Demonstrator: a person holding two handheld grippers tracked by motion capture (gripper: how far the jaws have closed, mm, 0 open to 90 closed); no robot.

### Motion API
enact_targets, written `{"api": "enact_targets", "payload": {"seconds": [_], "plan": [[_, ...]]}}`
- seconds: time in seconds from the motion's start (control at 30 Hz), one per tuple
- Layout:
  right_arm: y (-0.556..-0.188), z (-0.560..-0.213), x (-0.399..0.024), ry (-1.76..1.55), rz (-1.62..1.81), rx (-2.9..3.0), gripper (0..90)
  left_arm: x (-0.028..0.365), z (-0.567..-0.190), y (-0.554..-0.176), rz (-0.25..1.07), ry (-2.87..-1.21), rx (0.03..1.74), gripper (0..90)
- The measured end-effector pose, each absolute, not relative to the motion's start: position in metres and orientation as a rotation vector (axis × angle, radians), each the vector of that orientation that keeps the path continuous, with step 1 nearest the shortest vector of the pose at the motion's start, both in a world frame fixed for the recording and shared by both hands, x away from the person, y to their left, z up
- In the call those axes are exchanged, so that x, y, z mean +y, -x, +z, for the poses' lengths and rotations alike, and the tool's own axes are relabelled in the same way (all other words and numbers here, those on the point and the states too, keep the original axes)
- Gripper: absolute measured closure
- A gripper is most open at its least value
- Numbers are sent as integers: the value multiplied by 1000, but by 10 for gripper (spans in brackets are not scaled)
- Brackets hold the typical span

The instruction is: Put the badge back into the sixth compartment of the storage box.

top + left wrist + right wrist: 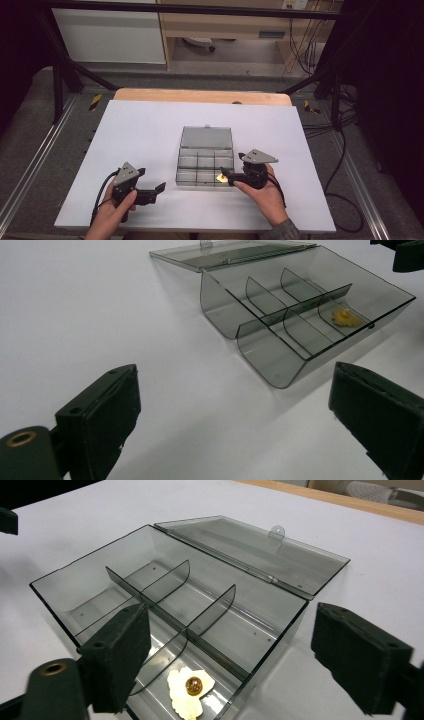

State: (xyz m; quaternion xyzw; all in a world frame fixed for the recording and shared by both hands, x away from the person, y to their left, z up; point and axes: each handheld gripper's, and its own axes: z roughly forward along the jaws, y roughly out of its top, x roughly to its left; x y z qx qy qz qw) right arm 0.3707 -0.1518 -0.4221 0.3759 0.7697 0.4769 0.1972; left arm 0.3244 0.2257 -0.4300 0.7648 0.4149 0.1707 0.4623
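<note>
- Flower-shaped trinket (189, 695), pale yellow with an amber bead at its centre, lies low in the right gripper view, on the floor of the box compartment nearest that camera; we see it as a small yellow spot (220, 177) just off the jaw tips in the high view, and in the left gripper view (344, 317) it sits at the right end of the box.
- Right gripper (227, 655) hangs over that compartment with its black jaws spread wide, the trinket below and between them, nothing pinched; in the high view (226, 174) it sits right of centre.
- Left gripper (235, 410) has its jaws far apart over bare table, holding nothing; in the high view (159, 188) it is at lower left, well apart from the box.
- Smoky clear plastic box (200, 165) stands at mid-frame on the white table (145, 130), split by dividers into small compartments.
- Lid (260, 547) lies folded back flat beyond the box, its small tab at the far edge.
- We can read no brand, label or writing on any of these.
</note>
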Motion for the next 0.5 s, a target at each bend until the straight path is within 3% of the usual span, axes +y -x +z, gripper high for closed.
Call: {"api": "enact_targets", "payload": {"seconds": [0.23, 0.5], "plan": [[-373, -422, -156, -1069, 1367, 2111, 73, 226, -429, -324, 418, -1874, 1014, 66], [-380, -422, -172, -1134, 1364, 2055, 66, 226, -429, -324, 418, -1872, 1003, 66]]}}
